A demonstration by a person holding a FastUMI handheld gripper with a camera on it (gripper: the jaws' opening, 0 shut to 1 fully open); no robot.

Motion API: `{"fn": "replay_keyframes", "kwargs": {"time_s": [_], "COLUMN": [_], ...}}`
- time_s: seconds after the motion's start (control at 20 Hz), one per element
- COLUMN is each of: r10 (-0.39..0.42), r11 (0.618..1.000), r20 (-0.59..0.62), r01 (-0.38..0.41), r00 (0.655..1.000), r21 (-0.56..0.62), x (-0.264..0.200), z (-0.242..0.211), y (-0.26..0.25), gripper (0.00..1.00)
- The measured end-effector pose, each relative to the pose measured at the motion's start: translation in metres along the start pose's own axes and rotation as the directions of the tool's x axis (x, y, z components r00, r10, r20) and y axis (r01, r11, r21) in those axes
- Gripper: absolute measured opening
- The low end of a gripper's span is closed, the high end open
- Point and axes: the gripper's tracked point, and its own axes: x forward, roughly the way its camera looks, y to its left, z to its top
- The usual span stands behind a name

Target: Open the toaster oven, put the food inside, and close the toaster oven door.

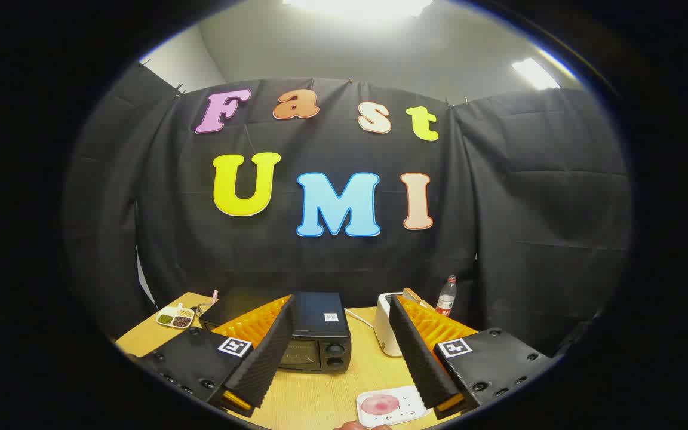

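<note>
Step 1 not begun: I hold the gripper [338, 364] with its 2 fingers spread and empty, the toaster oven [314, 334] closed just ahead between them, the food plate [392, 406] near the right finger, so I judge the door comes next.

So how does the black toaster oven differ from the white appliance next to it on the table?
The toaster oven is black, low and wide; the white appliance is pale, narrower and taller. The toaster oven shows round knobs and a closed door and sits between the fingers of the open gripper; the white appliance is partly hidden behind one finger. Both stand on the wooden table before the black cloth.
</note>
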Motion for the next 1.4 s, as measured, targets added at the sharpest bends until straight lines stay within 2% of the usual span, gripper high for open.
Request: {"fn": "replay_keyframes", "kwargs": {"time_s": [0.45,0.85,1.4], "r10": [0.007,0.01,0.083], "r11": [1.0,1.0,0.995], "r20": [-0.003,-0.06,-0.181], "r01": [-0.007,-0.01,-0.093], "r00": [1.0,0.998,0.98], "r21": [-0.012,-0.011,-0.045], "x": [0.005,0.019,0.068], "z": [0.0,-0.013,-0.058], "y": [0.01,0.028,0.078], "gripper": [0.97,0.97,0.97]}}
